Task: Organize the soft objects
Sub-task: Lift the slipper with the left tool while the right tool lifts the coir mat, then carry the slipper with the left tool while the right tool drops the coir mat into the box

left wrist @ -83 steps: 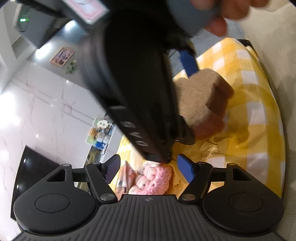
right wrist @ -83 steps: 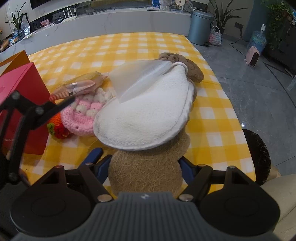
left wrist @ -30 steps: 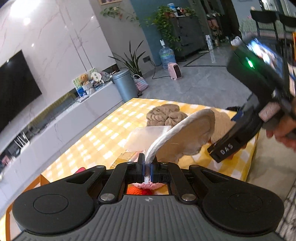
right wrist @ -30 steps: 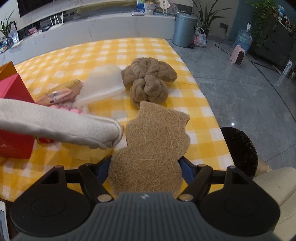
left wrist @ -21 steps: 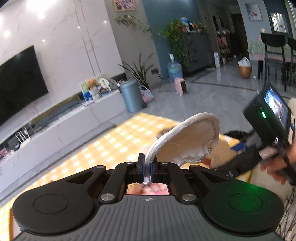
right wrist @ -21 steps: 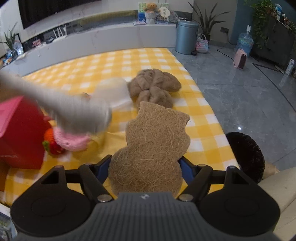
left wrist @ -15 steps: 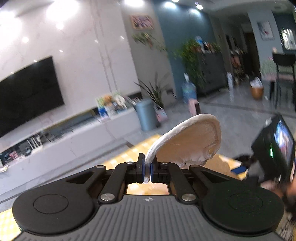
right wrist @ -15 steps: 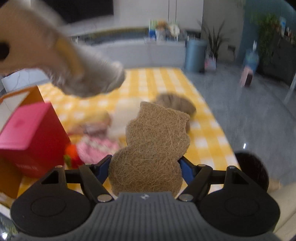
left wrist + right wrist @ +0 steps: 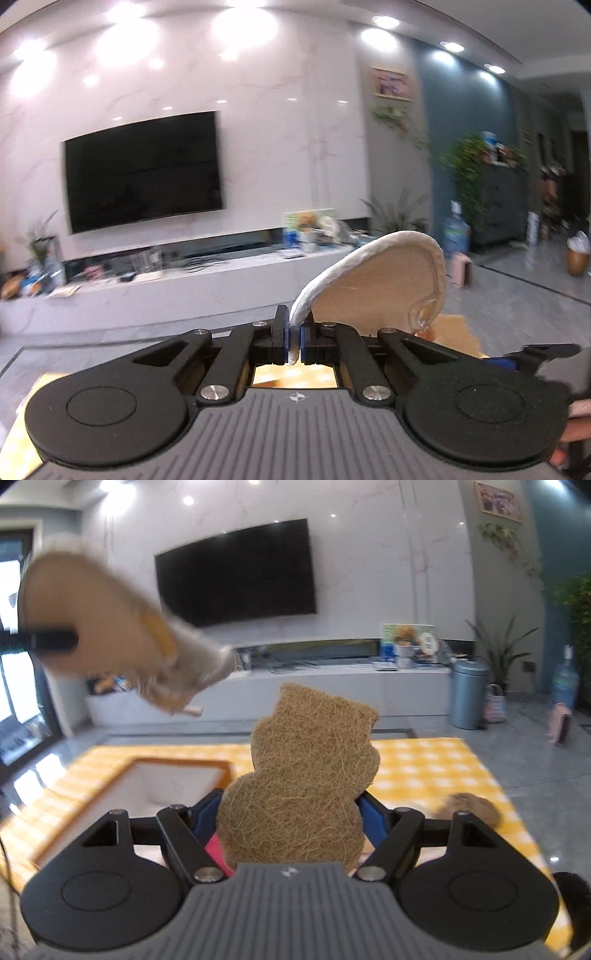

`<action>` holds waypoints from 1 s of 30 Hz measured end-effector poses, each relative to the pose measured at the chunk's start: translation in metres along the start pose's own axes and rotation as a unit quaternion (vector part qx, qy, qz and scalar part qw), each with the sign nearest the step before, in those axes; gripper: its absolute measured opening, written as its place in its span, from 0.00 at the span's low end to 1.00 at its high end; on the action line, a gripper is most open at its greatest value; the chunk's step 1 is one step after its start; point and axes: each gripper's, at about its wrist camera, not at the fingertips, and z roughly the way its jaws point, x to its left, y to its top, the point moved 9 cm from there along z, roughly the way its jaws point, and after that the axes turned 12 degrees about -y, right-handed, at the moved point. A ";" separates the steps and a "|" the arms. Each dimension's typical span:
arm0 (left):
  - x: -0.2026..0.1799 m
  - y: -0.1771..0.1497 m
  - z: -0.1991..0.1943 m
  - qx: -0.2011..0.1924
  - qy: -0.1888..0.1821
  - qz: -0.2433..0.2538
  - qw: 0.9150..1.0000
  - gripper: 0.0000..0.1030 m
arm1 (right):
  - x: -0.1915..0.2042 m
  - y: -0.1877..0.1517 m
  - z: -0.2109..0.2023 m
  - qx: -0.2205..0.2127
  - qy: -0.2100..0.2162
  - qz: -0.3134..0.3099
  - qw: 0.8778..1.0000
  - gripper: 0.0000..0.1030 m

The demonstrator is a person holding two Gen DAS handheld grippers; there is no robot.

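My left gripper [image 9: 294,341] is shut on the rim of a round white fleece pad [image 9: 373,280] with a tan underside, held high in the air. The same white pad [image 9: 110,627] shows blurred at the upper left of the right wrist view. My right gripper [image 9: 295,812] grips a brown bear-shaped fibre scrubber [image 9: 306,779] across its width, the scrubber standing upright between the blue pads. Below lies the yellow checked tablecloth [image 9: 424,768] with an open orange box [image 9: 173,782] and a brown knotted towel [image 9: 469,806].
A red box edge [image 9: 216,849] peeks under the scrubber. Behind the table stand a low white TV bench [image 9: 332,690], a wall TV [image 9: 144,170], a grey bin [image 9: 467,694] and plants. A hand [image 9: 576,435] holds the right gripper at the lower right of the left wrist view.
Both grippers rose and tilted up from the table, each keeping its object; the views swung from the tabletop to the TV wall. The white pad moved up and left in the right view.
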 end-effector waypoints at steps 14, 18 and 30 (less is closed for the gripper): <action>0.129 -0.071 -0.039 -0.013 0.048 -0.149 0.988 0.06 | 0.183 -0.009 0.027 0.086 0.108 -0.113 0.984 0.73; 0.150 -0.086 -0.038 0.001 0.052 -0.182 0.982 0.06 | 0.213 -0.039 0.062 0.162 0.099 -0.167 0.968 0.72; 0.154 -0.089 -0.046 0.004 0.055 -0.173 0.983 0.06 | 0.225 -0.104 0.118 0.300 0.028 -0.214 0.929 0.73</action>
